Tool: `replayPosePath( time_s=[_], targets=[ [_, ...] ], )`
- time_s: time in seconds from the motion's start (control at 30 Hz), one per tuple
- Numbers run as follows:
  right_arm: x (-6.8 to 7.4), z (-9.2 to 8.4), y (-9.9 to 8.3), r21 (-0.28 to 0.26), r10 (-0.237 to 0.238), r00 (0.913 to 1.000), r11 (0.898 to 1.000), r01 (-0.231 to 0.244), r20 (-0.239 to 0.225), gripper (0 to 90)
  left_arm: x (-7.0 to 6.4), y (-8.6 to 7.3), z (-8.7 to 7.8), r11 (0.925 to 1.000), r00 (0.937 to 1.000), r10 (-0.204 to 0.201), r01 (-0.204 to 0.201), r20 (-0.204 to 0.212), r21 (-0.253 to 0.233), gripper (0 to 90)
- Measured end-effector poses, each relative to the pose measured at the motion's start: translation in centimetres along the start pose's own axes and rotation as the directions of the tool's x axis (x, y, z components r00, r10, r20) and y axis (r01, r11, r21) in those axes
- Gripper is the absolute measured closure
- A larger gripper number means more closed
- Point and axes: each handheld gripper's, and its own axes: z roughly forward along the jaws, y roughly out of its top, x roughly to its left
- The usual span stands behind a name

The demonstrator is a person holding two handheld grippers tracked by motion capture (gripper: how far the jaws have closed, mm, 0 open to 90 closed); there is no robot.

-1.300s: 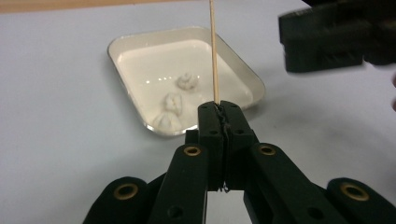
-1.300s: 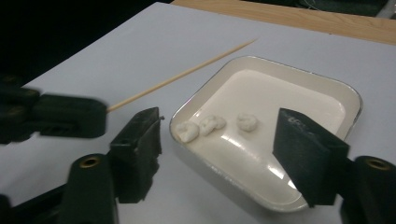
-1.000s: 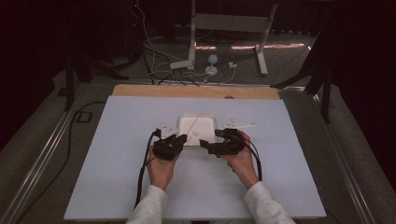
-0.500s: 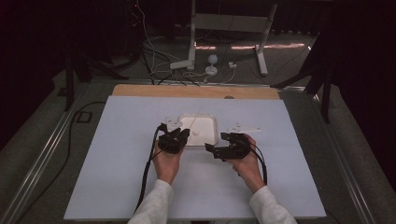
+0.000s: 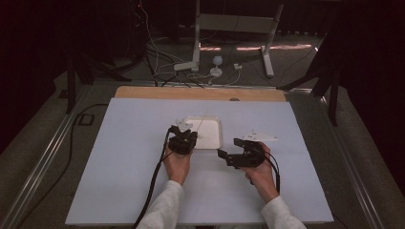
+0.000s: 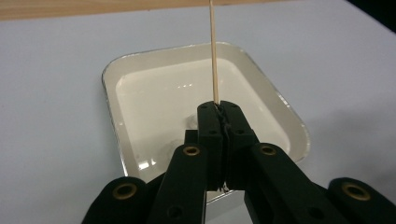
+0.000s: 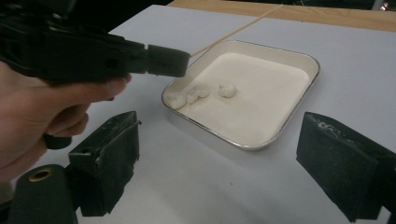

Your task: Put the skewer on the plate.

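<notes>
Left gripper [image 6: 218, 109] is clenched on a thin wooden skewer [image 6: 213, 51], jaws pressed together with the stick pinched at the very tips; it rises straight up past the far rim of the tray [image 6: 109, 79] in the left gripper view and slants out over the tray in the right gripper view. Risk: the stick is long, slim and light, held at one end only, so any sideways knock could pivot it in the pads or snap it, and a hard push down could skid the smooth tray across the sheet. The tray sits mid-table just ahead of both hands, a shallow rounded-corner rectangle, glossy cream enamel inside with a thin metallic rim, reflections on its floor. In its near-left corner as the right gripper view frames it lie three small white lumps [image 7: 201, 93], soft-looking, irregular, maybe dough or marshmallow, cannot tell which; being small and rounded they could roll or slip away from the tip instead of being pierced. Right gripper [image 7: 243, 168] is released, black blocky jaws standing wide with nothing between them, hovering low just short of the tray's near edge; pads look scuffed and dusty. Table [image 5: 124, 157] is covered with a matte pale blue-white sheet, a bare wood strip showing along its far edge.
</notes>
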Motion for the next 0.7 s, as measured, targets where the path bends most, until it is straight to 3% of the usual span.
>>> replayPosePath(
  time_s=[0.37, 0.7],
  targets=[
    [-0.1, -0.9, -0.4, -0.003, -0.006, 1.0, 1.0, 0.006, 0.001, 14.1, -0.1, -0.4, 1.5, 0.9989, 0.9972, -0.023, 0.026, -0.072, 0.038, 88.9],
    [-0.2, -0.9, -0.6, -0.004, -0.001, 1.0, 1.0, 0.001, -0.001, 14.3, -0.1, -0.9, 2.7, 0.9956, 0.9948, -0.044, 0.051, -0.092, 0.079, 86.4]
  ],
)
